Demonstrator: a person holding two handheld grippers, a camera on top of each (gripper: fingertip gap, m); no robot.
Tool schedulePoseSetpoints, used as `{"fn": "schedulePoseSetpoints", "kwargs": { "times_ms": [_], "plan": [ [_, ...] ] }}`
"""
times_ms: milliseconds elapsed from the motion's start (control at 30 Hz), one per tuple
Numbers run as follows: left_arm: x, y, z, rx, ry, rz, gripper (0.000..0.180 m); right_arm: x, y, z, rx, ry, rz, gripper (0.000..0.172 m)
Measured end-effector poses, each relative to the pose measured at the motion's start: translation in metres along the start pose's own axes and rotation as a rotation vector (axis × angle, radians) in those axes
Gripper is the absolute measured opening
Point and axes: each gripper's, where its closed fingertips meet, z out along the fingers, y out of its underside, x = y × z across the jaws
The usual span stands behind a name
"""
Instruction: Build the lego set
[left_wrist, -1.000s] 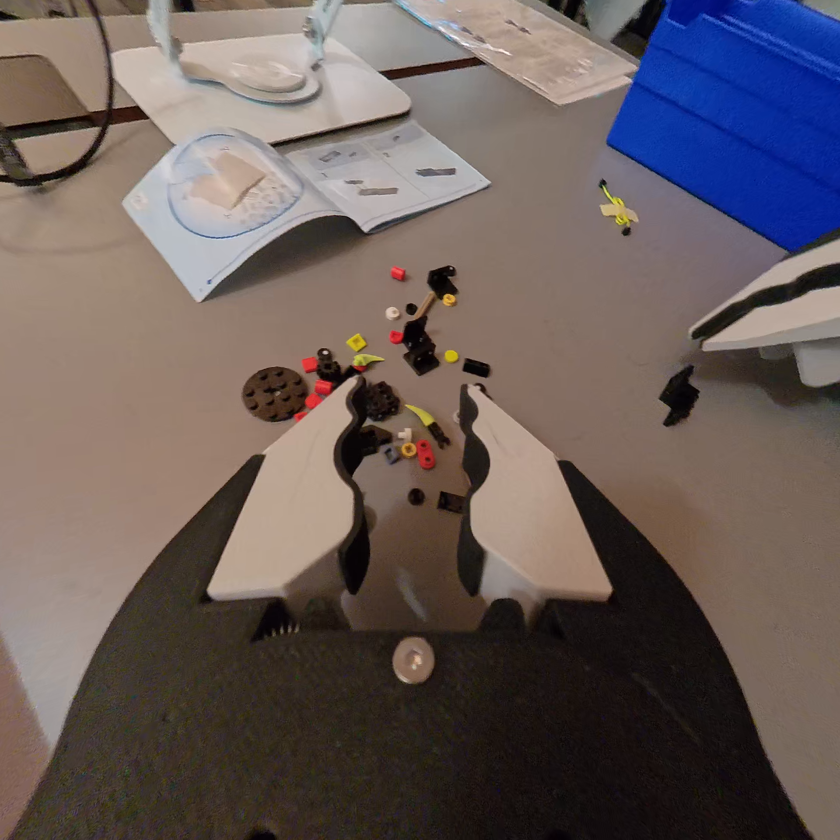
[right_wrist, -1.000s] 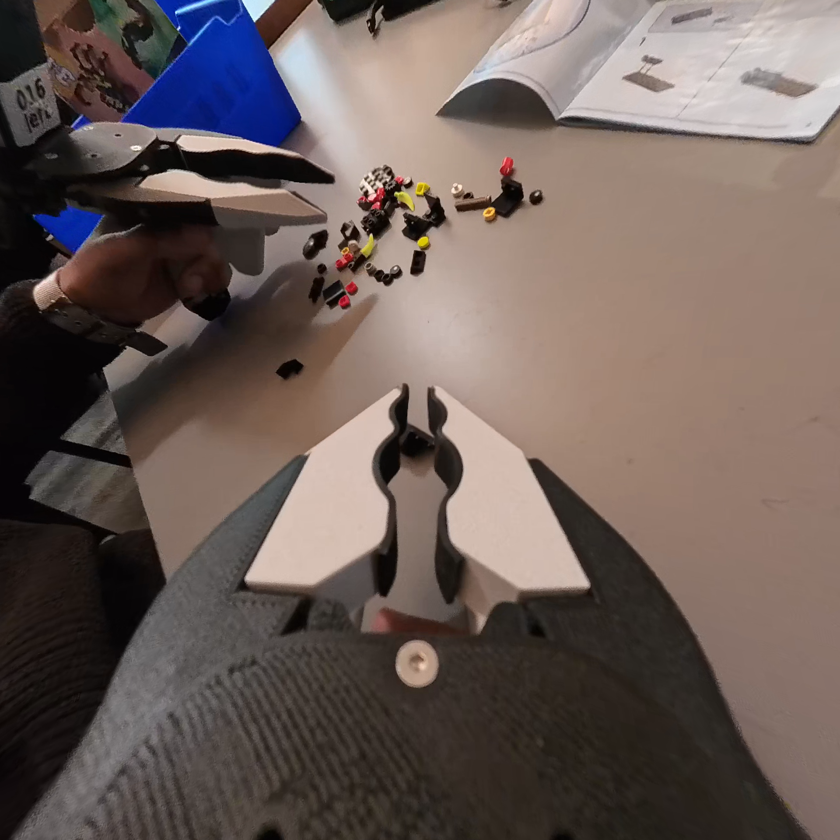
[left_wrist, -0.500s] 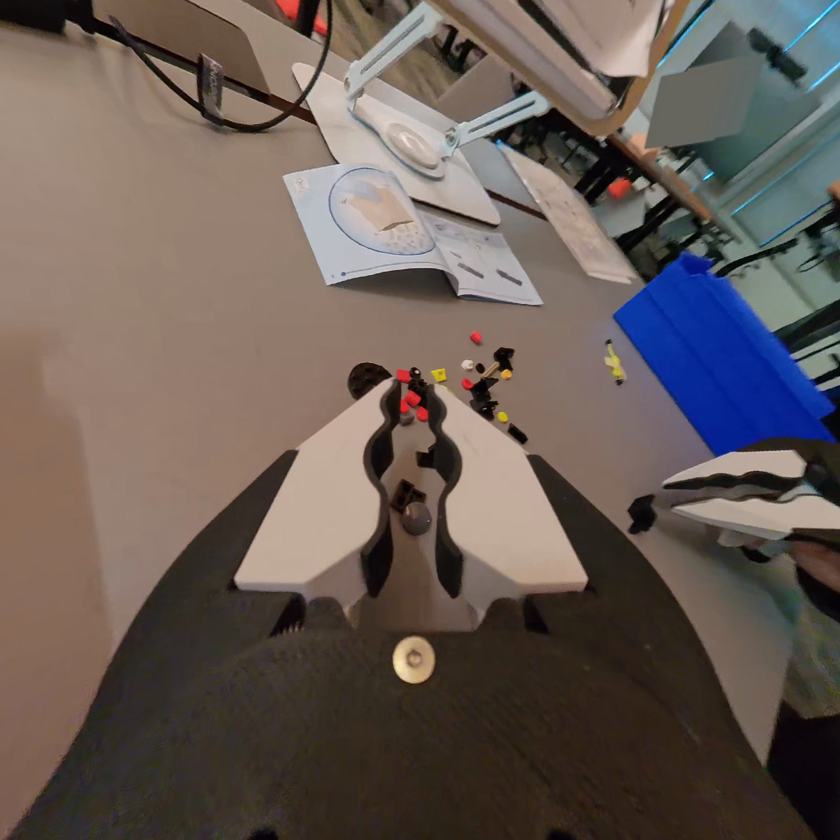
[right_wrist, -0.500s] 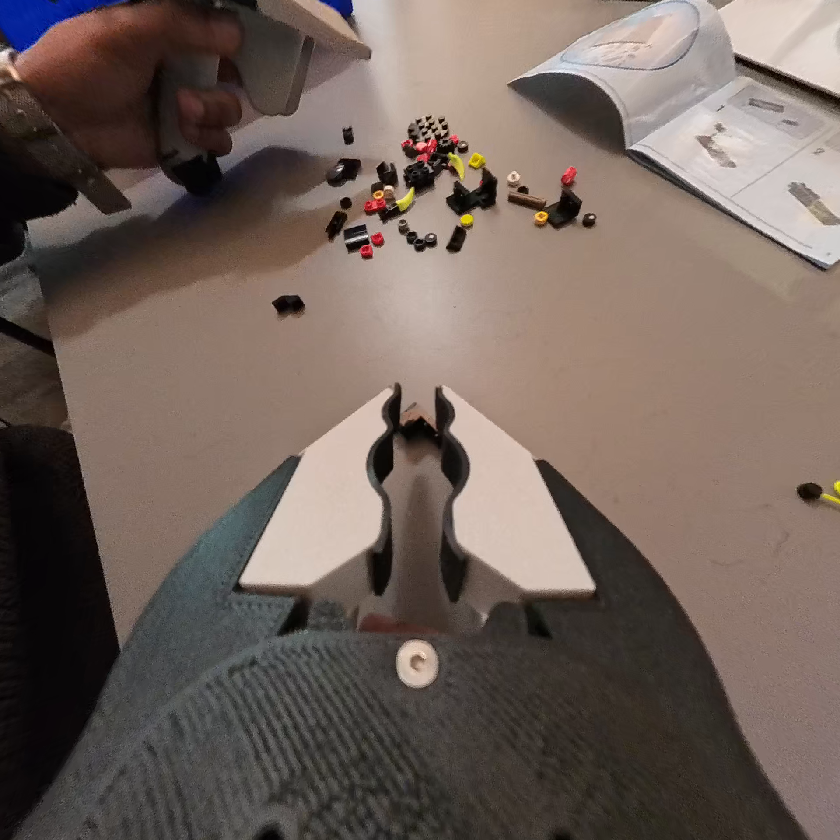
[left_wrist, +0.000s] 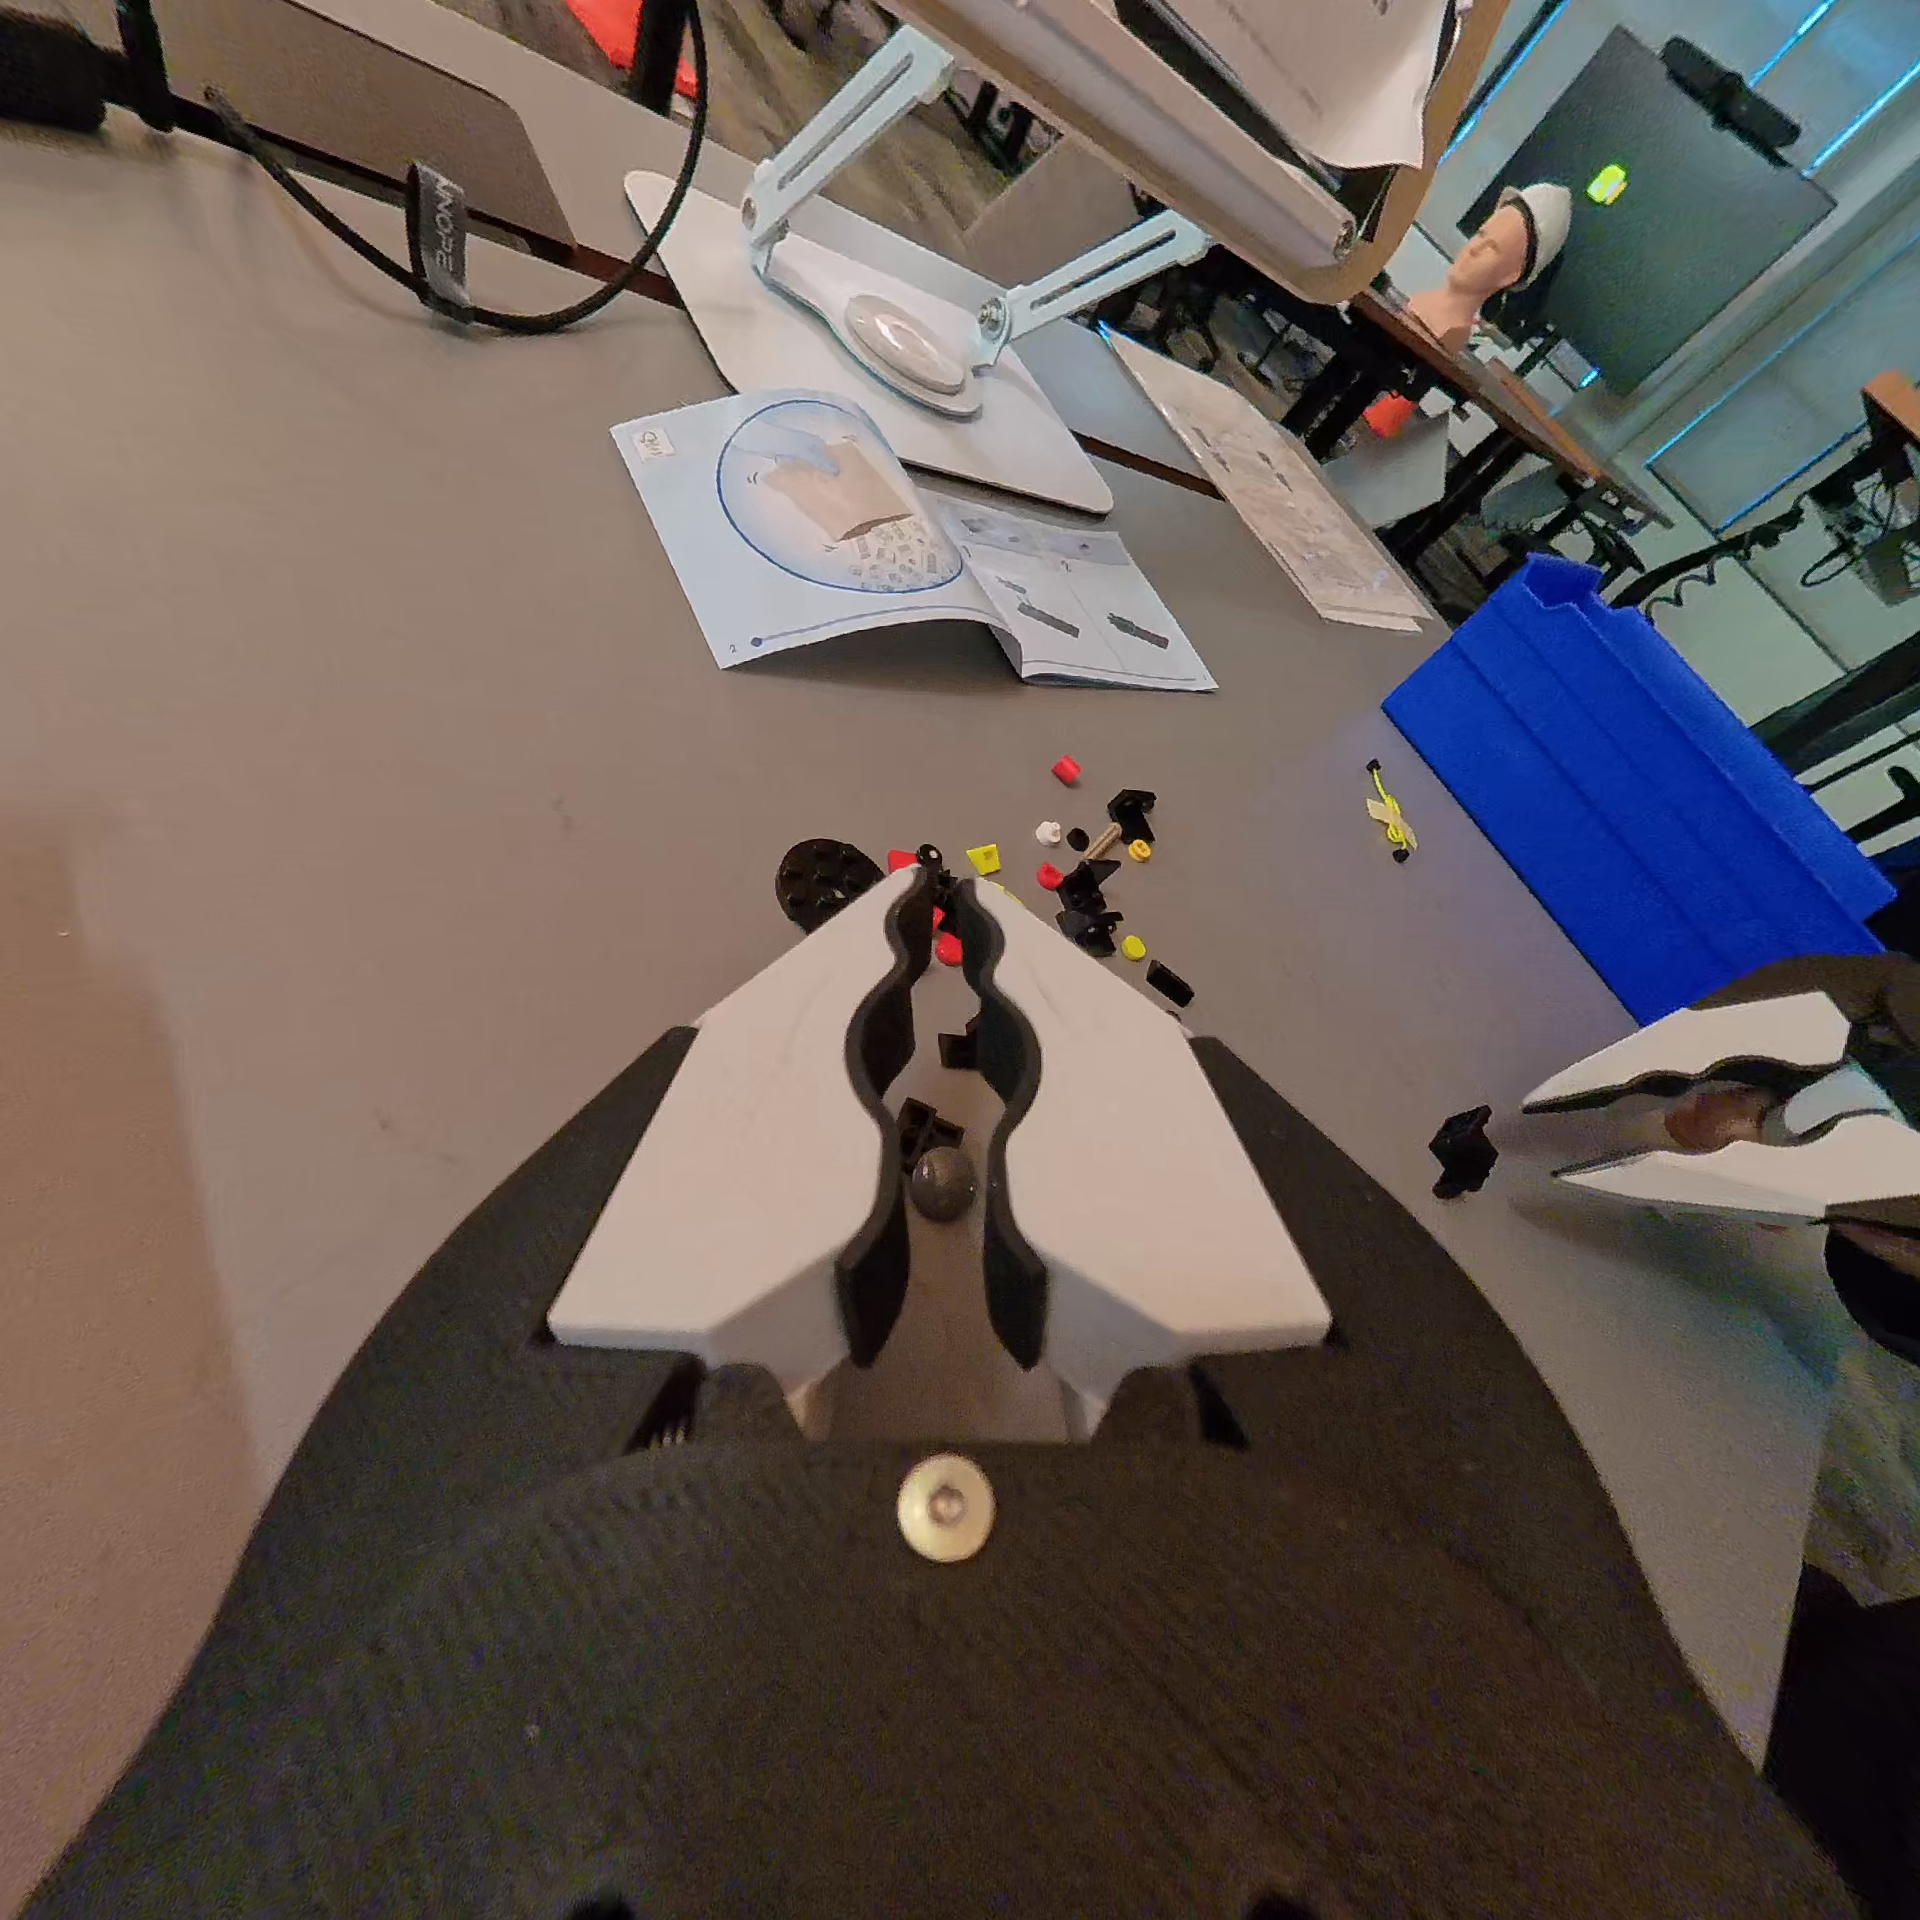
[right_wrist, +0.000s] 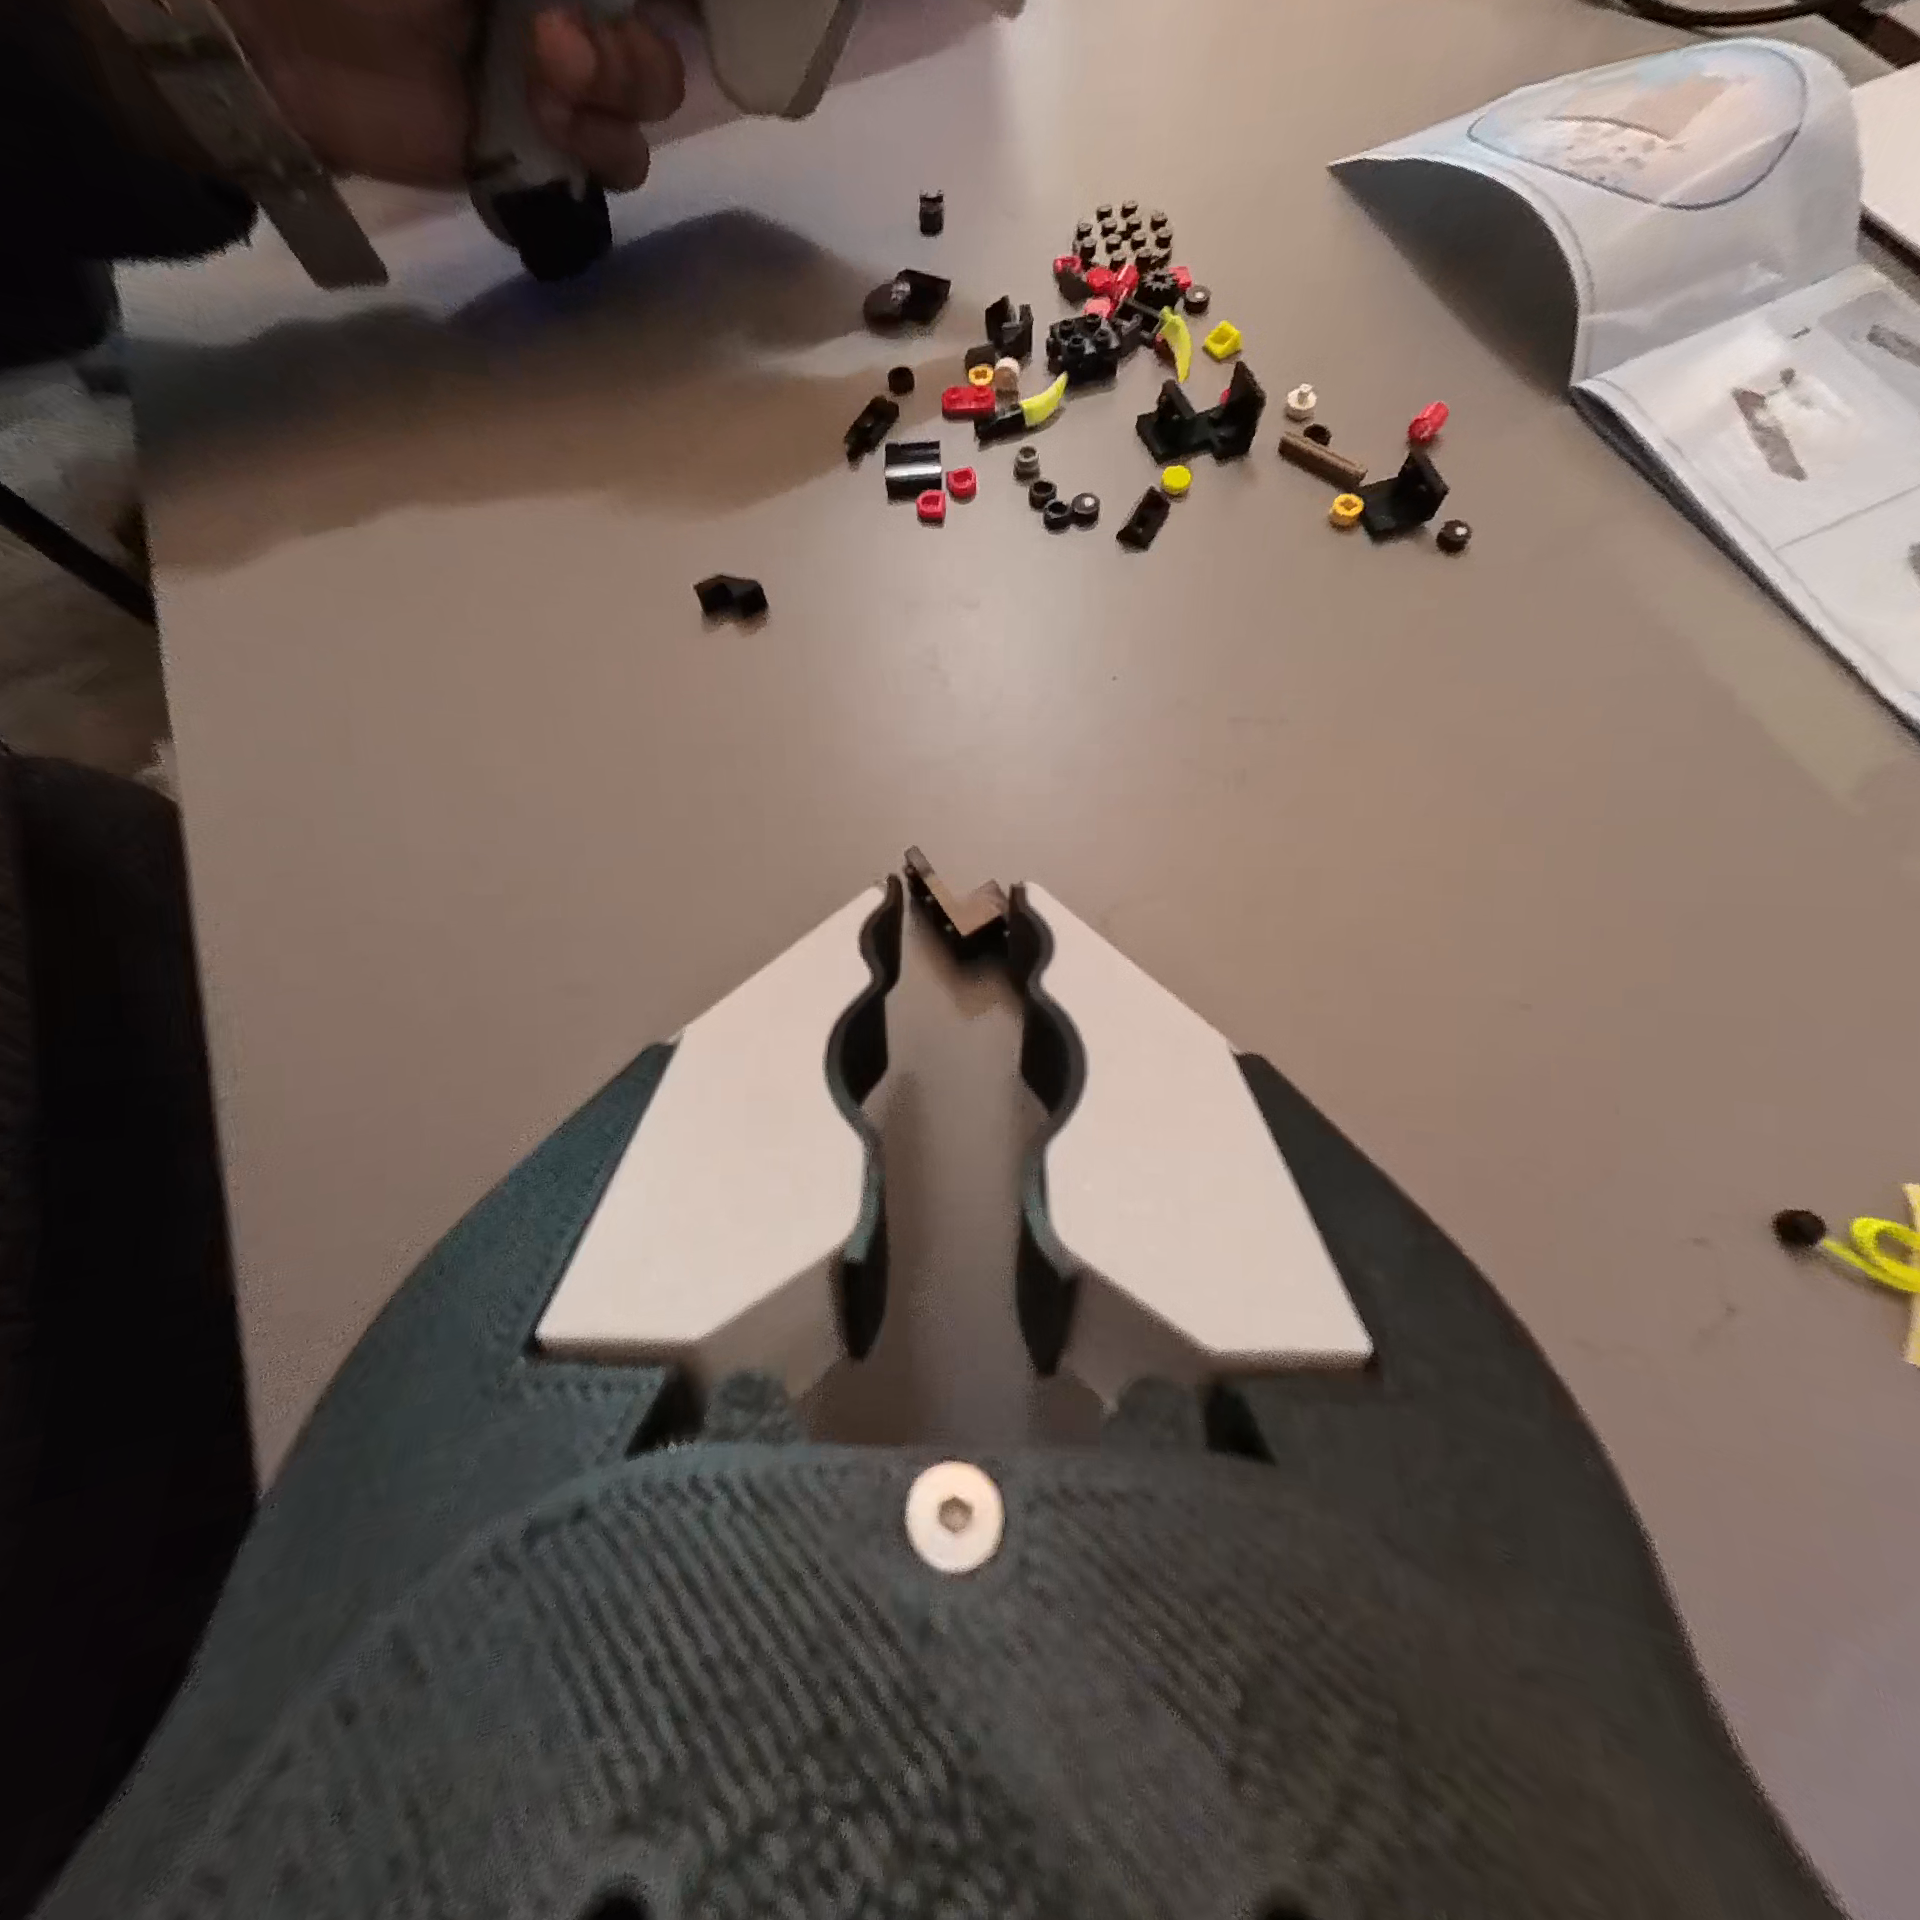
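My right gripper (right_wrist: 956, 891) is open, low over the grey table (right_wrist: 1351, 831). A small black angled brick (right_wrist: 961, 914) stands on the table at its tips. The right pad touches it and the left pad stands clear of it. In the left wrist view the same brick (left_wrist: 1463, 1148) sits just ahead of the right gripper's (left_wrist: 1543, 1141) parted fingers. My left gripper (left_wrist: 940, 881) is shut and held above the near edge of a pile of small red, black and yellow bricks (left_wrist: 1081, 904). A person's hand holds it at the top left of the right wrist view (right_wrist: 540, 156), where its fingertips are out of frame.
A round black plate (left_wrist: 821, 883) lies at the pile's left. One black brick (right_wrist: 730, 597) lies apart from the pile. An open booklet (left_wrist: 883, 551) and a white stand base (left_wrist: 883, 343) lie behind. A blue bin (left_wrist: 1621, 810) and a yellow-green cord (left_wrist: 1387, 821) are at the right. The grippers' ends are close to 25 centimetres from one another.
My left gripper closed from wide open and lifted away from the pile. My right gripper's jaws widened and let go of the black angled brick they had pinched.
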Motion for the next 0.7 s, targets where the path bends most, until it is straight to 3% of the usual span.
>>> {"fn": "schedulePoseSetpoints", "kwargs": {
  "times_ms": [133,400,700],
  "plan": [
    [0.001,0.000,0.000,0.000,0.005,0.003,0.002,0.003,0.007,0.003,-0.048,0.044,-0.092,0.022],
    [0.007,0.003,0.002,-0.019,0.014,0.032,0.003,0.006,0.014,0.010,-0.062,0.028,-0.026,0.026],
    [0.028,0.010,0.007,-0.054,0.077,0.125,0.010,0.007,0.014,0.011,-0.066,0.055,-0.029,0.018]
  ]
}}
